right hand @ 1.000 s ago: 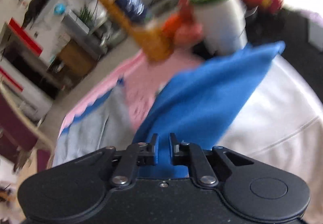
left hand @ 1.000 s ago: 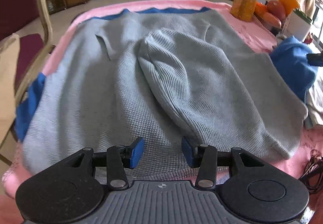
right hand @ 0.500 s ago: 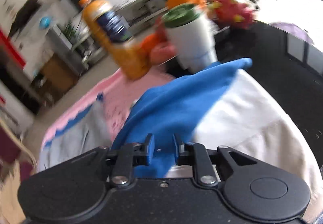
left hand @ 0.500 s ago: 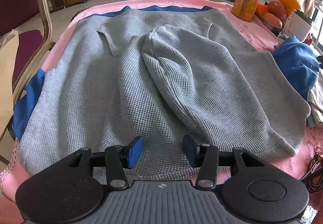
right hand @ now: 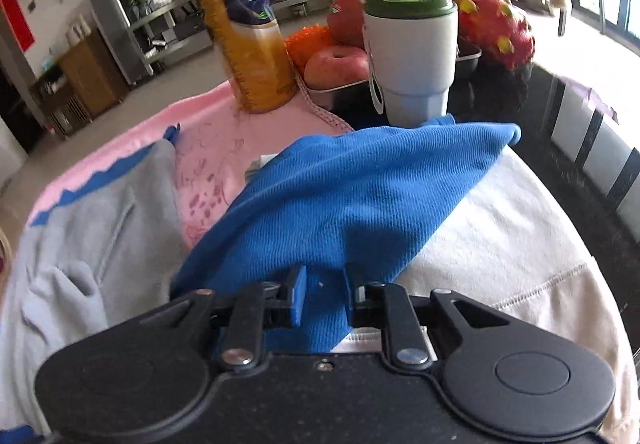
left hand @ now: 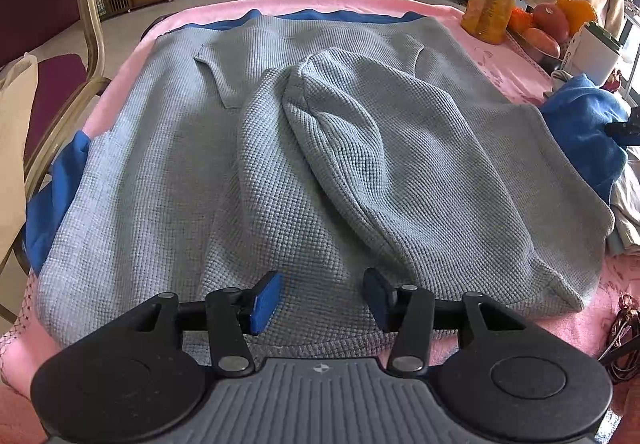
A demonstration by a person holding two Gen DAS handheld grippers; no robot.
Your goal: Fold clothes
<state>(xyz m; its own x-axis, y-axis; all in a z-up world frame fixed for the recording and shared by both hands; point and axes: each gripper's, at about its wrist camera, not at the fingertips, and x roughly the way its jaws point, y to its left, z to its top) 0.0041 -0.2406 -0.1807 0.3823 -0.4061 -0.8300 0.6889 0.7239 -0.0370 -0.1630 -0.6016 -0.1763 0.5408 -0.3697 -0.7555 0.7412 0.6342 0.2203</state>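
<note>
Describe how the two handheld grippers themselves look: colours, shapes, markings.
The left gripper and right gripper look alike: matte black bodies with rounded lobes bearing circular discs, black linkage arms with silver rivets, and blue-padded jaws. The left has a ribbed grey centre plate with a small round emblem.

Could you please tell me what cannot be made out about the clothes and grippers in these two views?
- Left wrist view: the blue garment lies mostly under the grey sweater, so its shape is hidden.
- Left wrist view: the right gripper is cut off by the frame edge.
- Right wrist view: the white garment is partly covered by the blue cloth and the gripper body.
</note>
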